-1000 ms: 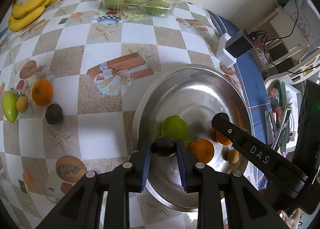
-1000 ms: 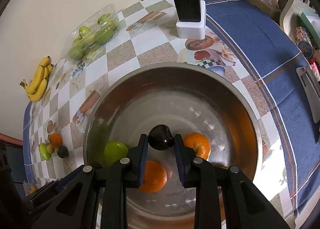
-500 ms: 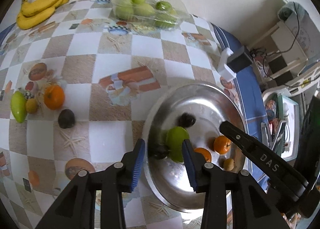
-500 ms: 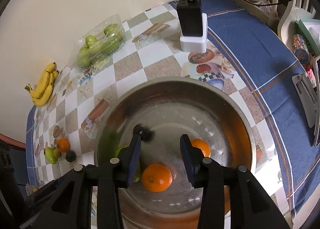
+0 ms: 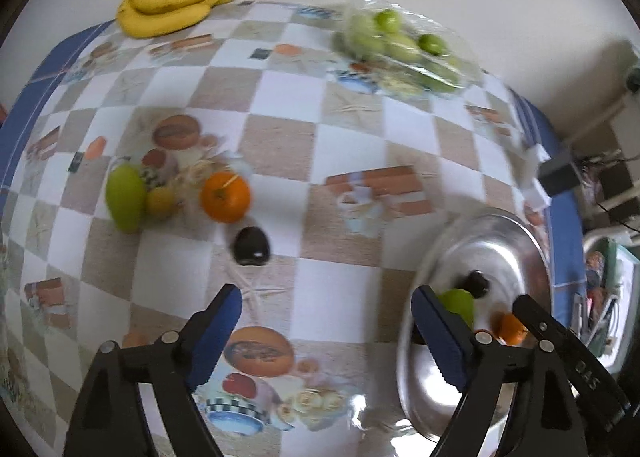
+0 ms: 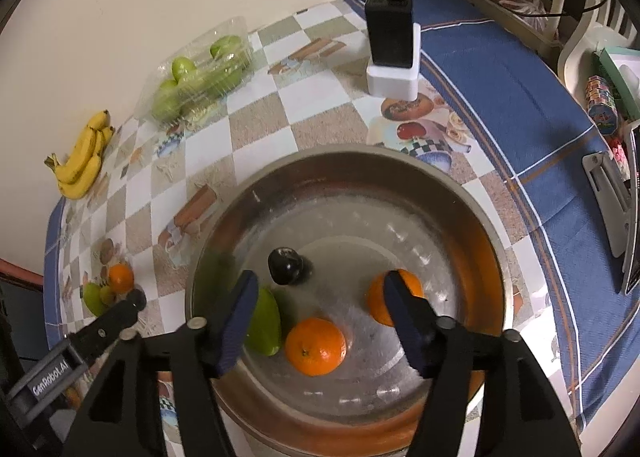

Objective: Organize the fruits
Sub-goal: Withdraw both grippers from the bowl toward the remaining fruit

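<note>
A steel bowl (image 6: 460, 193) holds a dark plum (image 6: 285, 266), a green mango (image 6: 264, 321) and two oranges (image 6: 315, 346). My right gripper (image 6: 320, 309) is open and empty above the bowl. My left gripper (image 5: 326, 321) is open and empty over the tablecloth, left of the bowl (image 5: 516, 233). Ahead of it lie a dark plum (image 5: 251, 246), an orange (image 5: 225, 196), a small yellow fruit (image 5: 160, 199) and a green mango (image 5: 125, 197).
Bananas (image 5: 180, 3) and a clear box of green fruit (image 5: 404, 45) lie at the far edge by the wall. A black device on a white base (image 6: 393, 45) stands behind the bowl. Clutter sits off the table's right edge.
Both grippers let go of their dark plums into the bowl and opened wide. My left gripper swung left, away from the bowl toward the loose fruit. My right gripper rose a little.
</note>
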Motion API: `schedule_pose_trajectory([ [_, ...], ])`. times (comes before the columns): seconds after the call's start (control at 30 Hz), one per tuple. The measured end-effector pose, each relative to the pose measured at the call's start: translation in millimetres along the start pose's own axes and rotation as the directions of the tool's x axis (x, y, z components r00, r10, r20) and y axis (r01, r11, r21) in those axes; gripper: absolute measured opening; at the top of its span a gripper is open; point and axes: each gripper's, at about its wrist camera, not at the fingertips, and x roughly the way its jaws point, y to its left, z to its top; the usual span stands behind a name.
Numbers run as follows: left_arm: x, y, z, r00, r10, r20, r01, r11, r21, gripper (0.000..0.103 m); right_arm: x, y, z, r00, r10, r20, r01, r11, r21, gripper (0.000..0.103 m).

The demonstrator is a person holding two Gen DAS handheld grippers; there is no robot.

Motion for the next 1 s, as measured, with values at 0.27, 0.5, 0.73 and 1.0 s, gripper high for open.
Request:
schedule_pose_trajectory([
  [0.27, 1.3, 17.1, 1.4, 0.997, 0.076, 0.027, -0.076, 0.997, -0.018, 0.103, 7.9, 9.1, -3.4, 0.999, -0.045, -0.019, 0.044, 0.997, -0.062, 0.079],
  [0.5, -3.1, 18.1, 2.9, 0.990, 0.125, 0.067, -0.127, 0.992, 0.016, 0.103, 8.3, 16.9, -5.5, 0.998, -0.060, -0.017, 0.058, 0.993, -0.098, 0.080],
  [0.73, -14.1, 22.3, 8.0, 0.979, 0.163, 0.121, -0.168, 0.985, 0.028, 0.103, 7.4, 17.6, -6.4, 0.997, -0.077, 0.003, 0.077, 0.991, -0.107, 0.096],
  [1.0, -24.3, 34.7, 13.6, 0.968, 0.201, 0.152, -0.211, 0.976, 0.054, 0.103, 5.4, 21.5, -7.3, 0.997, -0.082, 0.015, 0.083, 0.990, -0.116, 0.096],
])
